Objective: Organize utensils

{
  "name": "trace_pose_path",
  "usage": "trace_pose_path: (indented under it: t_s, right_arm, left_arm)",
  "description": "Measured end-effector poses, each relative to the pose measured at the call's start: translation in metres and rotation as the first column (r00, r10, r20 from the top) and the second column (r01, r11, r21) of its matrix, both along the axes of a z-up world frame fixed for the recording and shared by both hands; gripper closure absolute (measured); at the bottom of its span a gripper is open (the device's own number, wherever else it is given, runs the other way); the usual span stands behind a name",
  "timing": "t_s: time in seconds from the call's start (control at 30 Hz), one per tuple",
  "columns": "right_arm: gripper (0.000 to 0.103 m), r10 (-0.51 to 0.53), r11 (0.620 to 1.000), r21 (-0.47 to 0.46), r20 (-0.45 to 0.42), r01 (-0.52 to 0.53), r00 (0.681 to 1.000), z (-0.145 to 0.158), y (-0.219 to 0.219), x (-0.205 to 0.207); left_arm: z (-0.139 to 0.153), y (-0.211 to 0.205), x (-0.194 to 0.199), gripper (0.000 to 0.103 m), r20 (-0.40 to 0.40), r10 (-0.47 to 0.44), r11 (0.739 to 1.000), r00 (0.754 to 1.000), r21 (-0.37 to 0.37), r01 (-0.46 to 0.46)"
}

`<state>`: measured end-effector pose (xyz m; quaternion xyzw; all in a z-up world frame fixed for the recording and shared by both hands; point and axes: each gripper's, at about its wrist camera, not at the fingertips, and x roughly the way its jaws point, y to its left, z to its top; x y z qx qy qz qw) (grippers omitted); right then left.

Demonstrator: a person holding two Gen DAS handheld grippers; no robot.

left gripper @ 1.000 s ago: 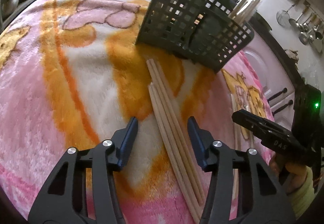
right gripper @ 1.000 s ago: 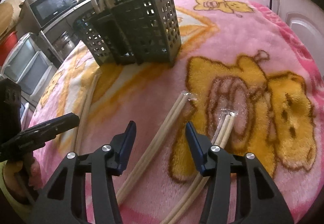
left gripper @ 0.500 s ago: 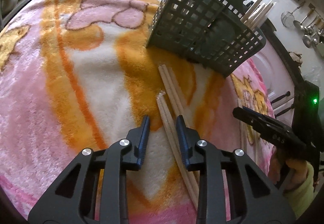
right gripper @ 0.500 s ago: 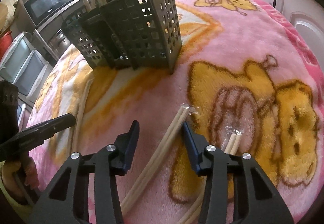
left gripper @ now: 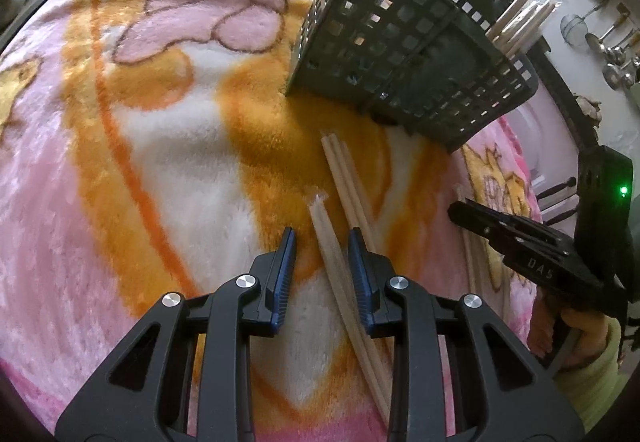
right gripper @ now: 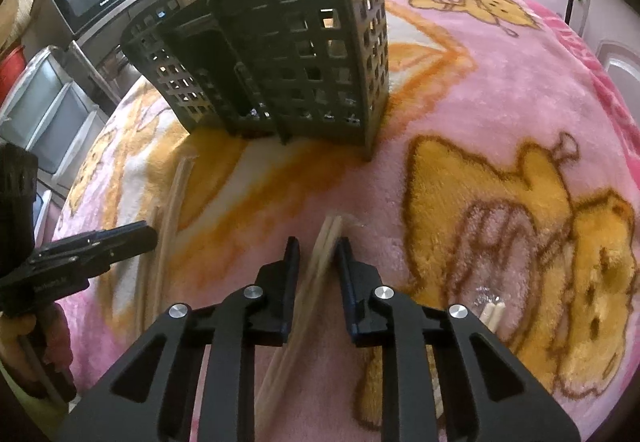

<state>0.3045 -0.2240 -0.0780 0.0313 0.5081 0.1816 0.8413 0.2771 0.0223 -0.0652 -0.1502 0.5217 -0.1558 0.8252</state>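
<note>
Your right gripper [right gripper: 316, 248] jaws are closing around wrapped chopsticks [right gripper: 326, 238] at 6 o'clock of the holder [right gripper: 280, 54]; left gripper [left gripper: 320, 242] jaws apart, straddling another pair [left gripper: 332, 254]. The slippery wrapper could slide free.

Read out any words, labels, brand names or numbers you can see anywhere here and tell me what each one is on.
"DAS": pale raised letters on the side of the black plastic right gripper, in the left wrist view.
Small pale lettering on the black plastic left gripper: too blurred to read.
Small brand mark on the black microwave oven: too small to read.
</note>
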Motion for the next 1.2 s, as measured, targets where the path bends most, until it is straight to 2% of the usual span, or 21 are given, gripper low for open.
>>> trace_pose_path:
  t_s: [0.1,0.27,0.6,0.73,0.9,1.13,1.2]
  right_arm:
    - [0.087,0.004,1.000,0.000,-0.012,-0.004,1.000,0.000,0.001,0.005]
    - [0.090,0.002,1.000,0.015,-0.020,-0.002,1.000,-0.001,0.001,0.009]
    - [0.096,0.003,0.999,0.053,-0.031,-0.001,1.000,0.002,0.000,0.013]
    - [0.096,0.020,0.996,0.085,-0.022,-0.018,1.000,0.009,0.003,0.011]
    - [0.097,0.058,0.987,0.145,0.062,-0.067,0.996,0.030,0.010,-0.001]
    - [0.097,0.067,0.981,0.166,0.189,-0.100,0.980,0.062,0.015,-0.021]
    - [0.097,0.066,0.980,0.168,0.228,-0.106,0.972,0.072,0.016,-0.027]
  left_arm:
    - [0.000,0.001,0.007,0.084,-0.021,-0.012,1.000,1.000,-0.004,0.012]
    - [-0.001,0.003,0.016,0.094,-0.040,-0.021,1.000,0.999,-0.003,0.021]
    - [0.005,0.005,0.014,0.097,-0.008,-0.025,1.000,1.000,-0.005,0.025]
    - [0.015,0.001,0.007,0.098,0.036,-0.029,0.999,0.999,-0.017,0.029]
    - [0.041,-0.001,-0.003,0.099,0.130,-0.031,1.000,0.991,0.000,0.031]
    - [0.081,-0.001,-0.017,0.100,0.287,-0.031,0.997,0.957,0.075,0.010]
    - [0.088,-0.005,-0.018,0.100,0.315,-0.028,0.997,0.949,0.074,0.005]
